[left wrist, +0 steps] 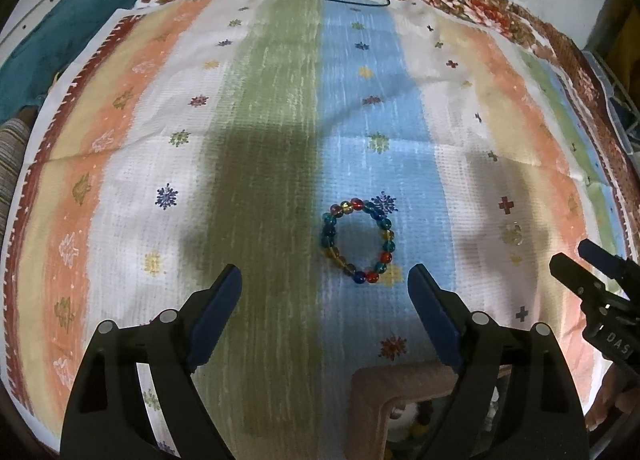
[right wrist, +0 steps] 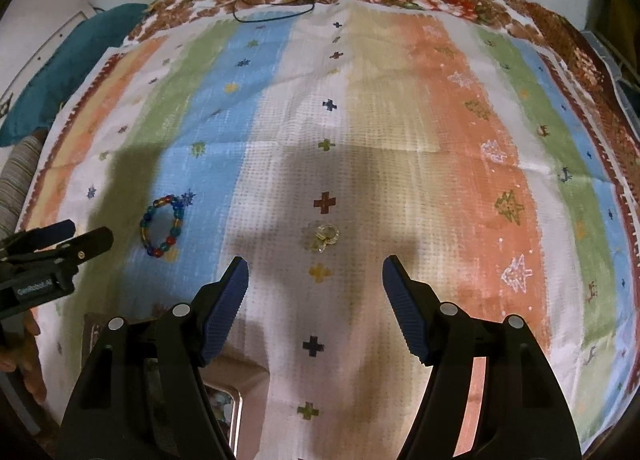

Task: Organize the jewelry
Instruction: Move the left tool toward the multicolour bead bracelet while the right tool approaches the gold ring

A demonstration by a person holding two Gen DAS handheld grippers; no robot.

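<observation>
**Supervisor:** What couldn't you make out?

**Operator:** I had a pink box (left wrist: 384,384) at the bottom edge of the left wrist view, mostly hidden behind my left gripper (left wrist: 325,280). A few beads showed inside it, too cut off for me to name. In the right wrist view the same box (right wrist: 236,408) showed only a shiny rim behind the gripper. Thin cords (right wrist: 276,0) lay at the far edge of the striped cloth (right wrist: 400,120); I couldn't tell what they were.

**Supervisor:** And the tools?

**Operator:** My left gripper had its fingers spread wide with nothing between them. The beaded bracelet (left wrist: 358,242) lay flat on the blue stripe just ahead of them, untouched. My right gripper (right wrist: 315,272) was also spread and held nothing; the small gold piece (right wrist: 325,238) sat on the cloth just beyond its tips, apart from them.
</observation>
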